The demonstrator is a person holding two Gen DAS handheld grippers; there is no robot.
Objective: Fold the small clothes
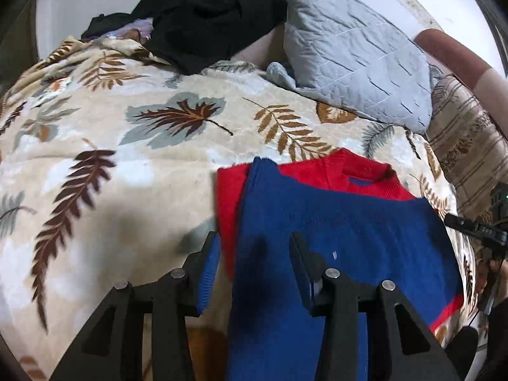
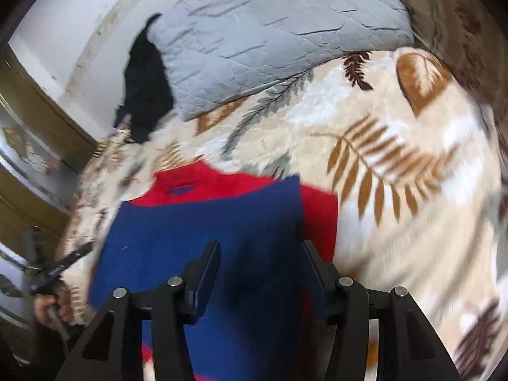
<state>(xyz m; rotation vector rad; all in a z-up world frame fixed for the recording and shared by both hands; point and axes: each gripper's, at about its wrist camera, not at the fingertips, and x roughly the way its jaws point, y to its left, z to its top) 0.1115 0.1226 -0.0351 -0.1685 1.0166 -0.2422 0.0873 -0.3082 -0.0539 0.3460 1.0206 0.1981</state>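
Observation:
A small blue and red knit sweater (image 1: 343,231) lies flat on a leaf-patterned blanket (image 1: 111,146), its red collar (image 1: 365,174) at the far end. A blue panel is folded in over the red along its left side. My left gripper (image 1: 254,250) hovers over the near left part with its jaws apart, blue knit below the gap, and neither pad presses on cloth. In the right wrist view the same sweater (image 2: 197,228) lies under my right gripper (image 2: 260,254), which also stands open over the blue knit near the red right edge (image 2: 320,222).
A grey quilted pillow (image 1: 349,54) and a heap of black clothes (image 1: 206,16) lie at the far end of the bed. A person's arm (image 1: 460,60) crosses the upper right. Wooden furniture (image 2: 35,117) stands beside the bed, and a hand (image 2: 47,308) shows at its edge.

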